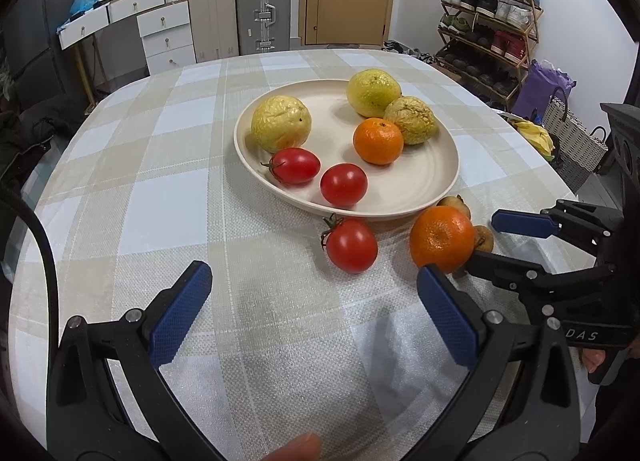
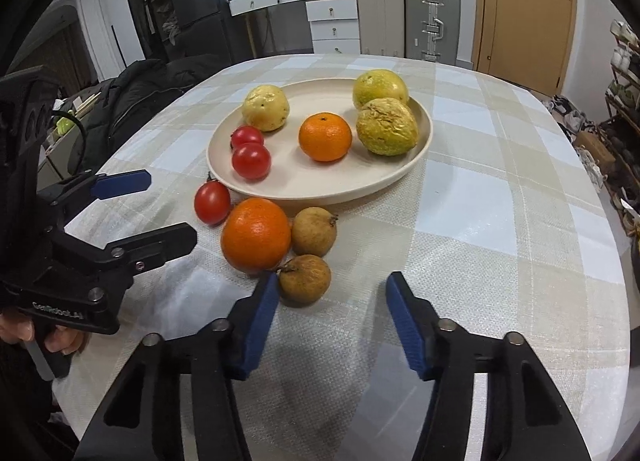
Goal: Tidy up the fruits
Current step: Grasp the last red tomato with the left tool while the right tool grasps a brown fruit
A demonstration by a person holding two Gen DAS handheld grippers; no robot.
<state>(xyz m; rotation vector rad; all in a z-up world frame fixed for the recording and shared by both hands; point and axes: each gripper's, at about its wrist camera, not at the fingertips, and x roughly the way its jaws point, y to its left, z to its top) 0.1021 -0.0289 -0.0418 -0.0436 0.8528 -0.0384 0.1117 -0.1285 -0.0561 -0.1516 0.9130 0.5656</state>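
Left wrist view. Nearest the camera: left gripper point(image 1: 314, 315), jaws wide apart, nothing between them, hovering over the checked tablecloth point(image 1: 160, 213). A fingertip point(image 1: 298, 449) shows at the bottom edge. Just past the blue pads, on the cloth: a loose tomato point(image 1: 351, 245) and a loose orange point(image 1: 442, 239), both close to the near rim of the plate point(image 1: 440, 185). Two small brown fruits are mostly hidden behind the orange. The right gripper point(image 1: 486, 241) enters from the right; one finger is beside the orange, the other is raised beyond it. Whether it touches the orange cannot be told from here. On the plate: three yellow-green fruits, one small orange point(image 1: 378, 141), two tomatoes.

Right wrist view. Nearest the camera: right gripper point(image 2: 332, 303), jaws partly apart, not pressing on anything. The near brown fruit point(image 2: 305, 279) sits just ahead of the jaws, close to the left-hand pad point(image 2: 258, 325); contact cannot be told. The far brown fruit point(image 2: 314, 231) is touching or nearly touching the loose orange point(image 2: 256, 235). The loose tomato point(image 2: 212, 203) lies left of the orange, beside the plate rim point(image 2: 304, 197). The left gripper point(image 2: 160, 209) is seen at the left, jaws spread, a hand point(image 2: 52, 335) on its handle. The plate holds the same six fruits. Drawers point(image 2: 334, 25) and suitcases point(image 2: 408, 13) stand behind the table.
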